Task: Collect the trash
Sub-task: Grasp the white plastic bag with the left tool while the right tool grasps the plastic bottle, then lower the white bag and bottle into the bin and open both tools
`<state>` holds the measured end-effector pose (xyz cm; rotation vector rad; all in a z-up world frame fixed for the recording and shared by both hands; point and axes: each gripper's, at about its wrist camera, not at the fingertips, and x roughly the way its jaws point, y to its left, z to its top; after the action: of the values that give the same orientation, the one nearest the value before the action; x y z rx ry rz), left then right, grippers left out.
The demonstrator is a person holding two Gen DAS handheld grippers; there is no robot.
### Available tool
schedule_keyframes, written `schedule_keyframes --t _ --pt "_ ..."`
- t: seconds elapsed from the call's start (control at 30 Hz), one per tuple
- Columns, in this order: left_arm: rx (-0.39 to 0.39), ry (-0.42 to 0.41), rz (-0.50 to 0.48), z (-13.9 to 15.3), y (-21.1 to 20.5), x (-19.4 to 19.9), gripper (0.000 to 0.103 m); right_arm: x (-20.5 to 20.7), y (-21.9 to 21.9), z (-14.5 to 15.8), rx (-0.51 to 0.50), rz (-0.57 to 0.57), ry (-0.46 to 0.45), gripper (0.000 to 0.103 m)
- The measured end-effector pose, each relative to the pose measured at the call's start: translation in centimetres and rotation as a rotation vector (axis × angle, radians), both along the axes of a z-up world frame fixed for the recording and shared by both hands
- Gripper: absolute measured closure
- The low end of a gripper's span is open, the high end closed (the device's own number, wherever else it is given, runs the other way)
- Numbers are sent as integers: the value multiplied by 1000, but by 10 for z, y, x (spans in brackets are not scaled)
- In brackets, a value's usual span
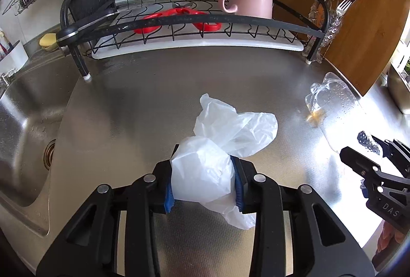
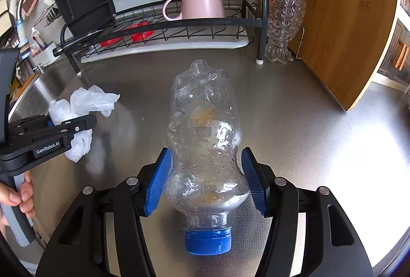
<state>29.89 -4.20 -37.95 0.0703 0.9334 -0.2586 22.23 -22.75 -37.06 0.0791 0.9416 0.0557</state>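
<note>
Right wrist view: crushed clear plastic bottle (image 2: 205,146) lies between the spread blue pads (image 2: 157,181) of the right gripper (image 2: 205,181), not yet pinched. Closure is best made at the narrow waist. Left gripper (image 1: 203,183) is clamped on a white plastic bag (image 1: 205,174).

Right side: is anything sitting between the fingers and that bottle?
Nothing visible. The plastic bottle lies on the steel counter between the right gripper's blue pads, no object intervening.

Bag (image 1: 220,146) lies left of bottle (image 2: 205,144) on counter (image 1: 153,87); rack (image 1: 189,26) stands behind.
</note>
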Motion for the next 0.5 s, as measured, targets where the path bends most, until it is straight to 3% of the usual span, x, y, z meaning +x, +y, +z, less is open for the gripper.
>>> schedule_keyframes --t 0.2,0.5 --pt "-1 -30 18 29 9 -39 70 -24 5 23 7 -1 -21 46" --pt "8 -96 12 83 20 -138 69 -97 21 78 6 15 -82 47"
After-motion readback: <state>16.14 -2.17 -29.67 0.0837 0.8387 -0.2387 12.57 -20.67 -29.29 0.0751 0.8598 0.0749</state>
